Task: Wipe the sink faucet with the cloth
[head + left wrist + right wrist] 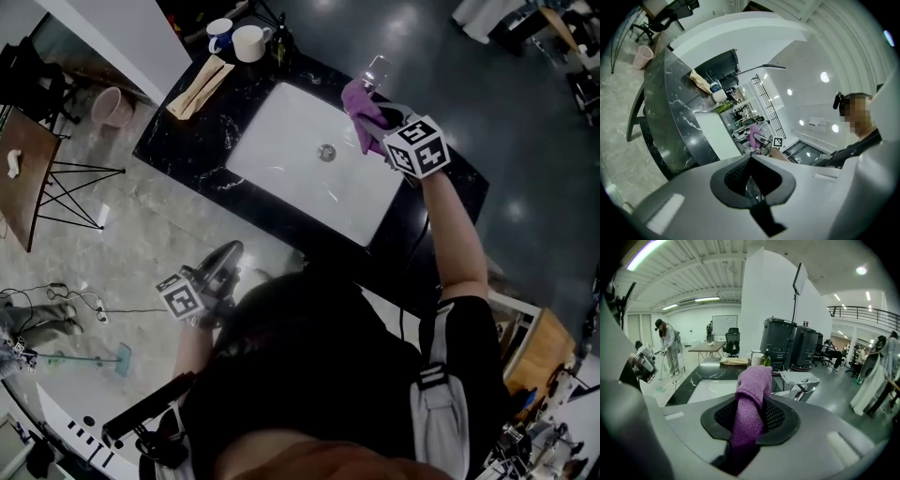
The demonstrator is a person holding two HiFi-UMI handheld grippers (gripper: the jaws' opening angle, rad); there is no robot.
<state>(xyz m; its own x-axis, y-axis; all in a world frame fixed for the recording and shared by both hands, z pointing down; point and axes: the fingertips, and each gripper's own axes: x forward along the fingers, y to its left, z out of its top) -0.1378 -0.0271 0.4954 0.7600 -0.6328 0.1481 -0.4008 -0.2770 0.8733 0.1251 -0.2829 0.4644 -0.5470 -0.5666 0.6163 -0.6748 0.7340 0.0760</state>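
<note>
Both jaws of the right gripper (pixel 751 420) were clamped on the cloth (pixel 753 383), which was bunched past their tips, near the faucet (pixel 802 382); the left gripper (pixel 751 159) was pressed together, empty.

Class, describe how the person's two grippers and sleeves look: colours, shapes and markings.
Both the left gripper and right gripper have pale grey shells with dark mesh-textured pads. Each carries a white cube printed with black square markers. The person wears a black short-sleeved top with white bands.
</note>
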